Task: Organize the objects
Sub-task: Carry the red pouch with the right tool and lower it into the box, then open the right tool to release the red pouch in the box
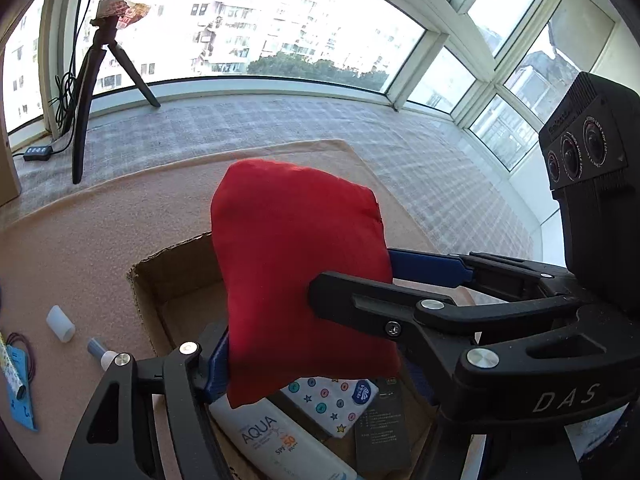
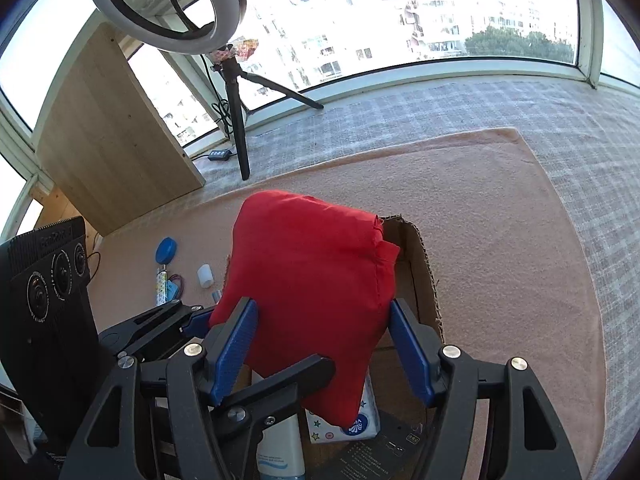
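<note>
A red cloth bag [image 1: 296, 264] [image 2: 312, 272] hangs above an open cardboard box [image 1: 168, 276] [image 2: 424, 280]. My left gripper [image 1: 316, 360] is shut on its lower part; only the left blue pad shows, the other is hidden. My right gripper [image 2: 320, 332] grips the bag between its two blue pads, and in the left wrist view it reaches in from the right. In the box lie a white AQUA sunscreen tube [image 1: 272, 440] [image 2: 280, 452], a star-printed tissue pack [image 1: 332, 404] [image 2: 360, 428] and a black leaflet [image 1: 384, 428].
Left of the box on the peach mat [image 2: 500, 240] lie a small white cylinder [image 1: 60, 324] [image 2: 205, 276], a patterned tube [image 2: 161, 288] and a blue round lid [image 2: 166, 251]. A ring-light tripod [image 2: 236, 120] and a wooden board [image 2: 112, 132] stand behind, by the window.
</note>
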Demonstrator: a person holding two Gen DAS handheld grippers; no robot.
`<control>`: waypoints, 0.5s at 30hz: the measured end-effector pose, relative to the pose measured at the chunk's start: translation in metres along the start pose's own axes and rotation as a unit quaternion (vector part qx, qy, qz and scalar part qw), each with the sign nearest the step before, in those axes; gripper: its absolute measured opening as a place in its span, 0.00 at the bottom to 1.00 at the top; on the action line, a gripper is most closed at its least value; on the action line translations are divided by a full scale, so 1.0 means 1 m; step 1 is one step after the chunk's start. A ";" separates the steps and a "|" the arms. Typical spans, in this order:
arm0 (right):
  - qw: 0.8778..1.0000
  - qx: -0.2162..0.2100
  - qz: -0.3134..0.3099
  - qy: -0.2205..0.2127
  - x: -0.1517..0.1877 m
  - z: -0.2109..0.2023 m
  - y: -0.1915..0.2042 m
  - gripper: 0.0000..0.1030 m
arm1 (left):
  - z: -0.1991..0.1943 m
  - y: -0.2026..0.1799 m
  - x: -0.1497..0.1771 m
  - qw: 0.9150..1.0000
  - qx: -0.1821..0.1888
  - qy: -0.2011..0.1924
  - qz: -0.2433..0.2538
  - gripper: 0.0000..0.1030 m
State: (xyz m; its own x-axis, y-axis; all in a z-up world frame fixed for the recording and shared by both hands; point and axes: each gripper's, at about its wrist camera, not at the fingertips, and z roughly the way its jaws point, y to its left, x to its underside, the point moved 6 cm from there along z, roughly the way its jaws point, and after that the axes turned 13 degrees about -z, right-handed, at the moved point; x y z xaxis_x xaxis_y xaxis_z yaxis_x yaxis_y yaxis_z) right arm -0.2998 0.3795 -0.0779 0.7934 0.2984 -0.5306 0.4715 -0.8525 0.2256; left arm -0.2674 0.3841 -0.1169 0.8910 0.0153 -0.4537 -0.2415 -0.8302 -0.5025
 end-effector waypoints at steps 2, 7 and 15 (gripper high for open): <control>1.000 0.000 0.002 0.001 0.000 0.003 -0.004 0.62 | 0.005 0.000 -0.001 1.000 -0.001 0.003 0.001 0.71; 1.000 0.014 -0.002 0.002 -0.001 0.006 -0.005 0.62 | 0.011 0.004 -0.001 1.000 -0.022 0.013 -0.001 0.71; 0.999 0.040 0.006 0.010 0.005 0.003 -0.009 0.62 | 0.005 0.018 0.003 0.999 -0.038 0.015 -0.004 0.75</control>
State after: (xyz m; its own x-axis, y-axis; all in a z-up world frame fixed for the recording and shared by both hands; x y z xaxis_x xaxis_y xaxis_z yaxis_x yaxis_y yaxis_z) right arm -0.3010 0.3872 -0.0856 0.8067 0.2950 -0.5121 0.4298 -0.8876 0.1656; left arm -0.2712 0.3717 -0.1307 0.9040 0.0056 -0.4275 -0.2060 -0.8705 -0.4470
